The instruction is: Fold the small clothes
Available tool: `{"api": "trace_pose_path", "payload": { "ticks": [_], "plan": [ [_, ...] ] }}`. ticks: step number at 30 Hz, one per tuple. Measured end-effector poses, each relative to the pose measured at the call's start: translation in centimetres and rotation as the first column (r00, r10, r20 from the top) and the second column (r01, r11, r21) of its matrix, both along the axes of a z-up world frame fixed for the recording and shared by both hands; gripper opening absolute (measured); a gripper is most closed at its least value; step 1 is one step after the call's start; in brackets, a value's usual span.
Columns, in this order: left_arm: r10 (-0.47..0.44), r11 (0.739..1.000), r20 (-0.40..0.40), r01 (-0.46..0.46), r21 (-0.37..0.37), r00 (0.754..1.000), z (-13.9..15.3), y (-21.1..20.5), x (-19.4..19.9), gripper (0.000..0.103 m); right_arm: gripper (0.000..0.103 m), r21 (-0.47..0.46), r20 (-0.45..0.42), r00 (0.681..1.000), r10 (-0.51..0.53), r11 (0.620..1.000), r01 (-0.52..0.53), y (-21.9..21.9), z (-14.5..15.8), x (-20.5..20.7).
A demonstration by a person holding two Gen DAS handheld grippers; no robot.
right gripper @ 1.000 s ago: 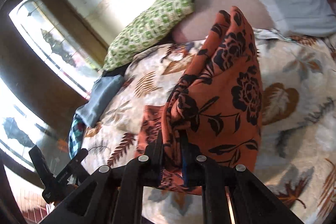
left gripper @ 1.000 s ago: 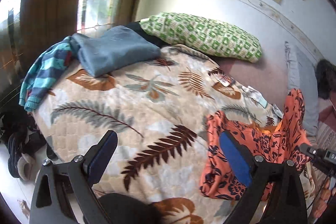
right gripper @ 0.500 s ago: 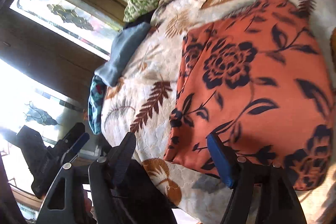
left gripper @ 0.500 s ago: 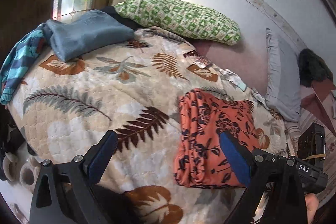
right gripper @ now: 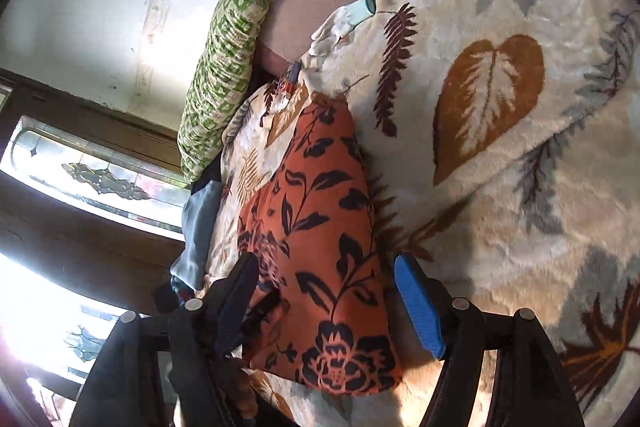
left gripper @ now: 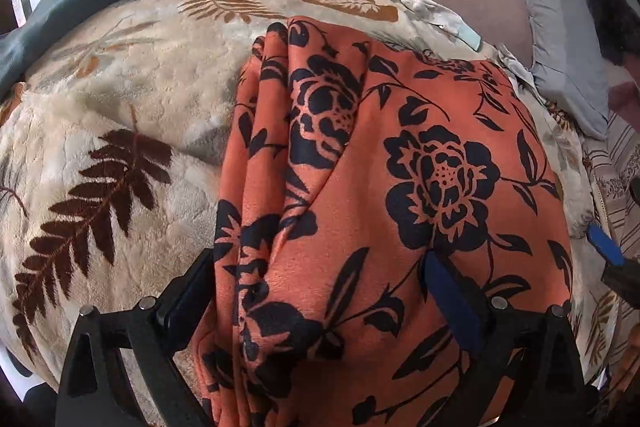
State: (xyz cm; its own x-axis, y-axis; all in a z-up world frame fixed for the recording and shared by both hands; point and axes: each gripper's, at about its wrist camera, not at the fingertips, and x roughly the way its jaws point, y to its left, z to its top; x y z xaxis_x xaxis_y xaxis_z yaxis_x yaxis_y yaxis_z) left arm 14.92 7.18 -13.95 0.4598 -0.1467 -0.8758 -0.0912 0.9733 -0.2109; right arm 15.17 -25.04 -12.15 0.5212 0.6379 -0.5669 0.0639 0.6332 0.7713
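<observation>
Left gripper (left gripper: 320,291) now astride garment (left gripper: 400,187), jaws apart

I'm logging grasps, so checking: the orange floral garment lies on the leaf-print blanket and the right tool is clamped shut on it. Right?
Not quite. In the right wrist view the right tool is open, its fingers straddling the orange floral garment without clamping it. The garment does lie on the leaf-print blanket.

Matt cloth garment (left gripper: 400,187) — plush blanket (left gripper: 120,87).
</observation>
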Motion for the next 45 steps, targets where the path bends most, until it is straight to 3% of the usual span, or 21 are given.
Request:
{"api": "trace_pose_path", "payload": {
  "ticks": [7,10,12,13,15,17,18,20,21,23,27,33,37,38,39,40,42,45],
  "plan": [
    [-0.011,0.999,0.022,0.010,0.037,1.000,-0.2,-0.1,-0.4,0.103,0.074,0.052,-0.074,0.995,0.066,0.997,-0.062,2.4,-3.4,11.7],
    [-0.012,0.999,0.037,0.011,0.041,0.999,-0.2,0.1,-0.6,0.103,0.073,0.136,-0.160,0.979,0.127,0.985,-0.106,4.3,-6.6,15.3],
    [-0.012,0.999,0.044,0.011,0.040,0.999,-0.2,0.0,-0.7,0.103,0.034,0.109,-0.208,0.966,0.152,0.985,-0.132,5.7,-7.6,16.2],
    [-0.010,0.999,0.048,0.008,0.039,0.999,-0.2,0.1,-0.8,0.103,0.034,0.112,-0.201,0.969,0.144,0.986,-0.123,6.1,-6.9,16.0],
    [-0.011,0.999,0.053,0.008,0.049,0.999,-0.3,0.0,-1.0,0.103,0.033,0.050,-0.078,0.985,0.153,0.987,-0.150,7.2,-3.8,15.1],
    [-0.013,0.998,0.054,0.010,0.060,0.998,-0.3,-0.5,-1.0,0.103,0.033,-0.065,-0.132,0.983,0.126,0.989,-0.135,7.5,-4.8,15.3],
    [-0.011,0.998,0.052,0.008,0.058,0.999,-0.2,-0.4,-1.1,0.103,0.040,-0.161,-0.189,0.977,0.096,0.979,-0.127,7.4,-6.4,15.6],
    [-0.008,0.999,0.042,0.006,0.040,0.999,-0.2,0.0,-1.3,0.103,0.049,-0.101,-0.191,0.979,0.064,0.991,-0.084,6.7,-7.5,15.2],
    [-0.009,0.999,0.037,0.008,0.039,0.999,-0.2,0.0,-1.2,0.103,0.066,-0.086,-0.179,0.982,0.057,0.994,-0.074,6.6,-6.8,14.7],
    [-0.006,0.999,0.027,0.005,0.037,1.000,0.0,0.1,-1.2,0.103,0.077,-0.042,-0.134,0.987,0.084,0.995,-0.090,6.5,-4.9,13.1],
    [0.006,0.999,0.018,-0.007,0.033,1.000,-0.1,0.2,-0.7,0.103,0.079,-0.033,-0.075,0.991,0.115,0.993,-0.117,4.8,-2.6,8.6],
    [0.006,0.999,0.017,-0.007,0.037,1.000,-0.3,0.0,-0.4,0.103,0.079,-0.009,-0.131,0.976,0.175,0.984,-0.177,3.8,-4.4,2.2],
    [0.001,0.999,0.018,-0.002,0.040,1.000,-0.3,0.0,-0.4,0.103,0.079,-0.006,-0.210,0.957,0.200,0.979,-0.206,5.0,-7.2,0.8],
    [0.002,0.999,0.018,-0.003,0.041,1.000,-0.3,0.1,-0.4,0.103,0.076,-0.010,-0.194,0.959,0.207,0.977,-0.213,5.4,-7.0,0.7],
    [0.005,0.999,0.019,-0.006,0.041,1.000,-0.3,0.0,-0.4,0.103,0.062,0.001,-0.171,0.958,0.228,0.973,-0.232,5.8,-6.5,0.5],
    [0.006,0.999,0.018,-0.007,0.040,1.000,-0.3,0.1,-0.4,0.103,0.059,0.005,-0.151,0.957,0.247,0.969,-0.249,6.3,-5.8,0.4],
    [0.007,0.999,0.021,-0.008,0.039,1.000,-0.2,0.1,-0.4,0.103,0.038,-0.058,-0.113,0.961,0.251,0.964,-0.259,7.1,-4.2,0.0],
    [0.004,0.999,0.020,-0.005,0.044,1.000,-0.4,0.0,-0.4,0.103,0.033,-0.094,-0.064,0.971,0.229,0.968,-0.234,7.0,-3.0,-1.1]
  ]
}}
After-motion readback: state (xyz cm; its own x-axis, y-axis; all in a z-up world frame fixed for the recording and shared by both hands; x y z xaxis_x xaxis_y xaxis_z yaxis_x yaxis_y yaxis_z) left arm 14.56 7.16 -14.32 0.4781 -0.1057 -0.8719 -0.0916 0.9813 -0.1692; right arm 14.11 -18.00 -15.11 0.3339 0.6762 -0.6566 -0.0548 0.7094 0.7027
